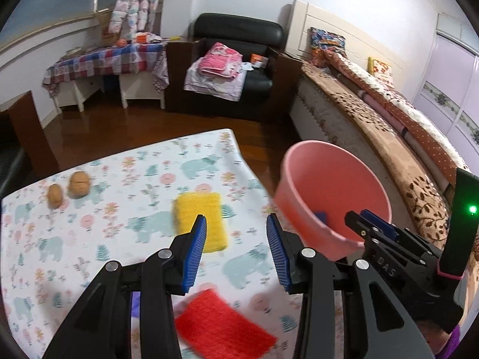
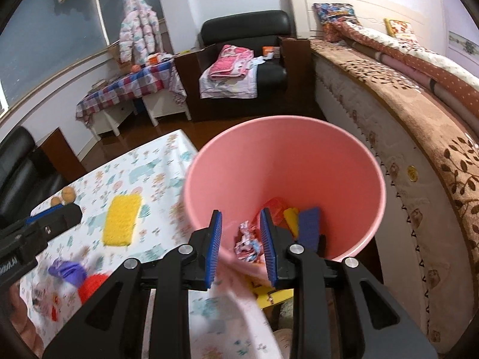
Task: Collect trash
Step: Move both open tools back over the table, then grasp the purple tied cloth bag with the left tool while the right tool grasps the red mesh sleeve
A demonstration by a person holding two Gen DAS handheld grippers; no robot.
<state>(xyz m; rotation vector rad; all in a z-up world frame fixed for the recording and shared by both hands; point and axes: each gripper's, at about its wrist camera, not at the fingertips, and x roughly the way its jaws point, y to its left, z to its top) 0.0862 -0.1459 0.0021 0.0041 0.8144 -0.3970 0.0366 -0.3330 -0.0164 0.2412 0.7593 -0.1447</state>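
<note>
A pink bucket (image 2: 284, 161) is held at the table's right edge; my right gripper (image 2: 241, 246) is shut on its near rim, one finger inside and one outside. It also shows in the left wrist view (image 1: 335, 185), with the right gripper (image 1: 371, 224) at its rim. Inside lie crumpled wrappers (image 2: 248, 239), a red piece, a yellow piece and a blue piece (image 2: 308, 221). My left gripper (image 1: 236, 248) is open and empty above the table, over a yellow sponge (image 1: 203, 218) and a red cloth (image 1: 221, 326). Two walnuts (image 1: 70, 190) sit far left.
The table (image 1: 89, 239) has a floral cloth. A purple-gloved hand (image 2: 67, 270) and the left gripper (image 2: 39, 227) are at the left of the right wrist view. A bed (image 1: 374, 113) runs along the right, and a black armchair (image 1: 236, 59) and side table (image 1: 104, 62) stand behind.
</note>
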